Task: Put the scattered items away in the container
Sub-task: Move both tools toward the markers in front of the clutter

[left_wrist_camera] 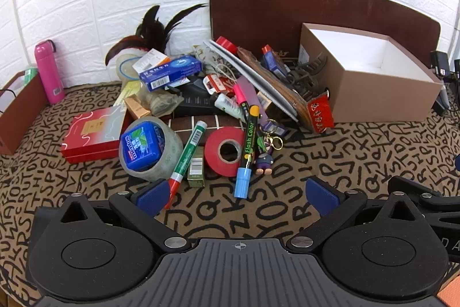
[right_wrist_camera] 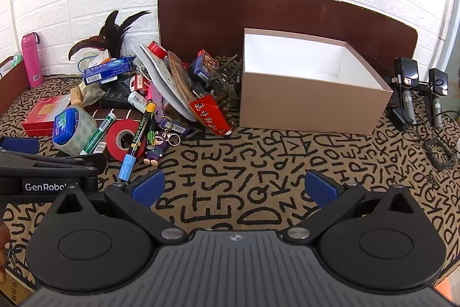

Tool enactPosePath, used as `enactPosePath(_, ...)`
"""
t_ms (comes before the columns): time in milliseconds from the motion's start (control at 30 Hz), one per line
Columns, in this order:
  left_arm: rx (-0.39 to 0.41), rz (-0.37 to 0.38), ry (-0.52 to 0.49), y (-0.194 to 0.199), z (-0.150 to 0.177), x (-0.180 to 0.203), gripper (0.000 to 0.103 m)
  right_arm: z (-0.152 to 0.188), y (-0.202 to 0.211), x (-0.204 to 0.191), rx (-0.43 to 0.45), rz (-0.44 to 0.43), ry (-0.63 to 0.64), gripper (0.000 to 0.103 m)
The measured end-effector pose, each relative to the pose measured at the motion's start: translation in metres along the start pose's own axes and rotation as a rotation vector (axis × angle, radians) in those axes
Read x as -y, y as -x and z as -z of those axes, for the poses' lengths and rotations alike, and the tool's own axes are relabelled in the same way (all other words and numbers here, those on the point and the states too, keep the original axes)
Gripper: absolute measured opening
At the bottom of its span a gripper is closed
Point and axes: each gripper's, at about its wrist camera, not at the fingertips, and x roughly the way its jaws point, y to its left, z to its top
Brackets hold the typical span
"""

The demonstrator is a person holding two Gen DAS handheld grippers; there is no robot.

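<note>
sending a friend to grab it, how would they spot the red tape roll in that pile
Start at the open tan cardboard box on the letter-print cloth, then go left to the pile's front edge. The red tape roll lies between a green marker and a black Flash Color marker: the only solid red ring, unlike the clear tape roll.

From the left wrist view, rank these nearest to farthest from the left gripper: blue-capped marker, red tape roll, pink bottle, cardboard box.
From the left gripper:
1. Blue-capped marker, just ahead, centre.
2. Red tape roll, close behind, touching it.
3. Cardboard box, far right.
4. Pink bottle, far left by the wall.
</note>
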Motion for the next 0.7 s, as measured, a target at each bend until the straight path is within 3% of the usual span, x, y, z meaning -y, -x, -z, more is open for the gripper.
enactPosePath(700,-0.004,0.037,0.009,-0.009,0.0026,-0.0024,0.103,-0.0002,-0.0059,-0.0011,-0.014,0.002,0.018,0.103)
